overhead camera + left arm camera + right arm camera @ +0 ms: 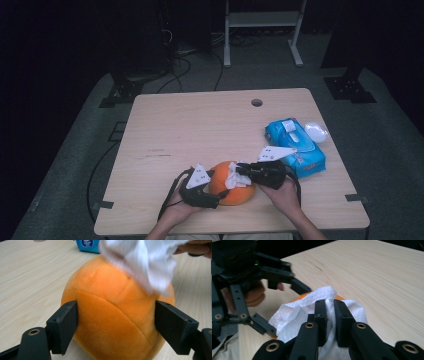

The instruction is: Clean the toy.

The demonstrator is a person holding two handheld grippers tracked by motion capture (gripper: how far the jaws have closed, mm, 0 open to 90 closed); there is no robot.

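Between the jaws of the left hand-held gripper (pixel 116 327) we see a round orange plush ball (pixel 112 315) with stitched seams, sitting on the pale wooden counter (pixel 30 277). In the left gripper view the two black jaws stand wide apart, one at each flank of the ball, and both pads lie against the plush, so we read this as a hold on the ball. The ball rests on the counter close to its near edge, in front of the person, as the high view shows (pixel 231 182).

On top of the ball, just ahead of the right hand-held gripper (pixel 330 315), lies a crumpled white wipe (pixel 294 315). In the right gripper view its two jaws are pressed nearly together with a fold of the wipe pinched between them, and the rest of the wipe spreads out to either side and drapes over the orange plush below. In the left gripper view the same wipe (pixel 147 262) hangs over the upper right part of the ball, above the jaws.

In the high view the left hand-held gripper (pixel 212 192) reaches the ball from its left side and the right hand-held gripper (pixel 235 172) comes from the right, over the top. Just beyond the right one, touching nothing that we can make out, lies a blue soft pack of wipes (pixel 295 147) with a white flap, and beside that a small white oval lid (pixel 316 132).
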